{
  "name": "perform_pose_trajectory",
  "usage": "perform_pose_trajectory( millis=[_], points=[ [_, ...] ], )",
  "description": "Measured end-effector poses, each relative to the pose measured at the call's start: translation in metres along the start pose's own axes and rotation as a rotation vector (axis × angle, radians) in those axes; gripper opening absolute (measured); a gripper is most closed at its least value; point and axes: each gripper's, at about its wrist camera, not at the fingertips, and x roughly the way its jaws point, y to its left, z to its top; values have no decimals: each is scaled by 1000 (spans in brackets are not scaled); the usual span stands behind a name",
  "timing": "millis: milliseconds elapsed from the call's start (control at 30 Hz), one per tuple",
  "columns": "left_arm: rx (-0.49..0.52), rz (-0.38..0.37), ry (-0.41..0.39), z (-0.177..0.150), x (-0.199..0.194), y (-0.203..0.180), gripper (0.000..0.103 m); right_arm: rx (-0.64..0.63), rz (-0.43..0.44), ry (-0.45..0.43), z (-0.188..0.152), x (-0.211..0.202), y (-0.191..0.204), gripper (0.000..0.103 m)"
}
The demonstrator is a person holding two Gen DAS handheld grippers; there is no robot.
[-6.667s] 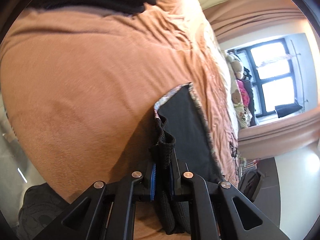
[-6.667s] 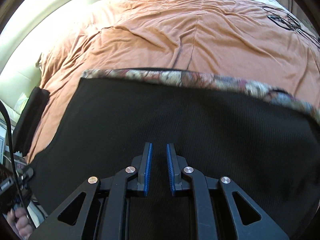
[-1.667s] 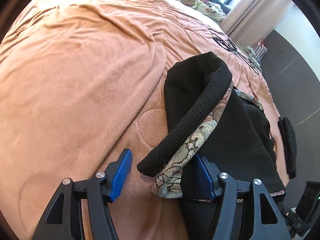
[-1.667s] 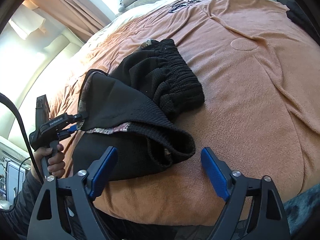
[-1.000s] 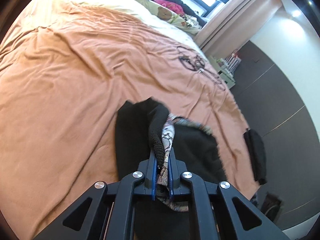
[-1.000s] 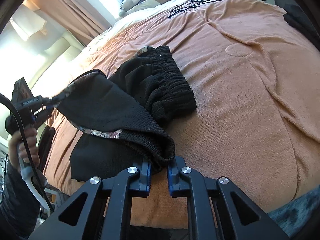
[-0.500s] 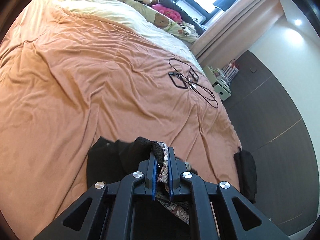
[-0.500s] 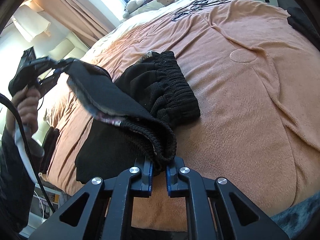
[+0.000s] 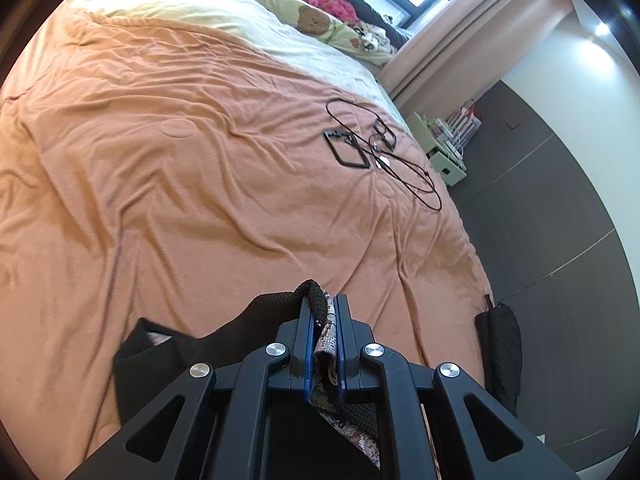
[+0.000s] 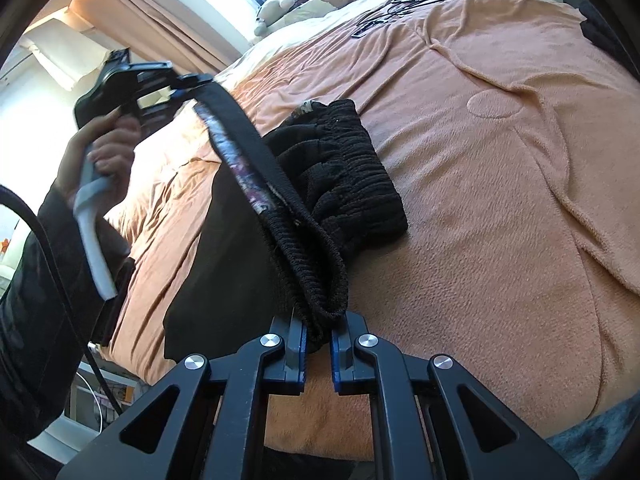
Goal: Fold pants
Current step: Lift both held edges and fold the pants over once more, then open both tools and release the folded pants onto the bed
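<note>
Since a second ago the left gripper (image 9: pixel 322 340) has carried its pinched hem up and away from the heap, so the pants (image 10: pixel 320 184) that lay slack on the bed (image 9: pixel 200 160) now run as a taut band between the two tools. Its jaws are clenched on the hem, with the black rib and the patterned lining bunched between the blue pads and spilling out behind them. The right gripper (image 10: pixel 319 350) has barely shifted; its jaws are likewise clamped on a ribbed cuff or hem that bulges out just ahead of the pad tips. From the right wrist view the left gripper (image 10: pixel 188 80) sits high off to the side in the person's hand (image 10: pixel 104 148), and the cloth slopes down from it toward the right jaws, while the elastic waistband lies crumpled on the orange blanket just beyond that band. This knit looks soft, light and floppy, with no stiffness of its own, so it will sag and fold wherever it is not held; the thick ribbed edges probably give the pads the best bite, and thin single layers would likely slip. Whether each grip has caught both layers of a leg I cannot tell, since the fabric is bunched between the pads. Further ahead of the left jaws, a cable (image 9: pixel 400 168) and a small dark frame lie well apart from the work.
</note>
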Motion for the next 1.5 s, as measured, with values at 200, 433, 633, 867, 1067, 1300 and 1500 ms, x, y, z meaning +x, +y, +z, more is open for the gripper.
perform_pose_trajectory(
  millis=[200,433,633,867,1067,1300,1500],
  points=[
    [28,-15,37,4,28,-18,9,20,3,2,-4,-3,-4,5],
    [71,42,59,-2,29,-24,19,29,-3,6,-5,-2,-4,5],
    [80,101,45,-11,6,-5,37,35,-4,2,-6,-2,-3,5],
    [84,147,78,-39,-18,26,37,87,4,-7,-12,-6,-10,4],
    [74,178,127,-79,-37,56,37,97,-8,13,-17,-10,-9,5],
    [21,177,144,-120,-58,85,37,31,-10,17,-3,-18,1,10],
    [-19,181,148,-141,-66,100,52,31,-50,-20,2,-30,-1,48]
  ],
)
